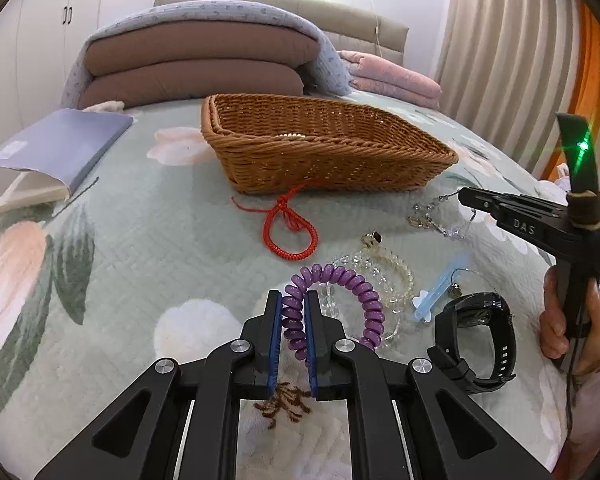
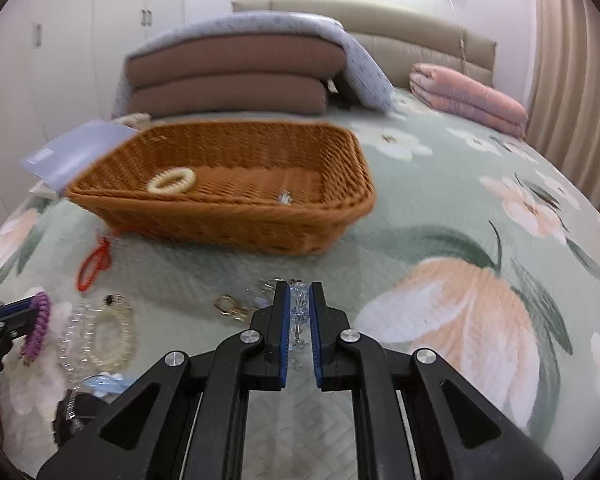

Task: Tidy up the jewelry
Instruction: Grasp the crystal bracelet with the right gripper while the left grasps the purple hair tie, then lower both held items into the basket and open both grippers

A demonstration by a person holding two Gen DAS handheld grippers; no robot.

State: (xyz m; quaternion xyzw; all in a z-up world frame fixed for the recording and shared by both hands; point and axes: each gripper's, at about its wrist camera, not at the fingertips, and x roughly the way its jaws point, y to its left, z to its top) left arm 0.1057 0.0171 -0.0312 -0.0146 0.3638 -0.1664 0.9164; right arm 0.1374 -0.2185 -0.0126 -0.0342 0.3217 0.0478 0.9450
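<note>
- One left gripper [image 1: 293, 330], black with blue pads, is clamped on the one purple spiral coil hair tie [image 1: 370, 304]; the rest of the coil arcs out to the right above the quilt.
- One right gripper [image 2: 300, 322], of the same make, is closed on the one clear crystal bead chain bracelet [image 2: 299, 300]; its gold clasp [image 2: 230, 307] trails on the quilt to the left.
- One brown woven wicker basket [image 2: 228, 224] sits on the floral green quilted bedspread [image 1: 140, 240], beyond both grippers. Two items lie in it: one cream ring-shaped hair tie [image 2: 171, 180] and one small clear piece [image 2: 285, 197], too blurred to name.
- On the quilt in front of the basket, still outside it: one red braided cord bracelet [image 1: 290, 236] touching the basket's near wall, two clear coil hair ties [image 1: 384, 276] overlapping each other, one small ring with a dark stone [image 1: 372, 238], one light blue plastic hair clip [image 1: 440, 292], and one black smartwatch [image 1: 480, 340] standing on its strap.
- One lavender-covered book [image 1: 60, 148] lies left of the basket.
- One hand [image 1: 576, 328] is seen gripping the right gripper's handle.
</note>
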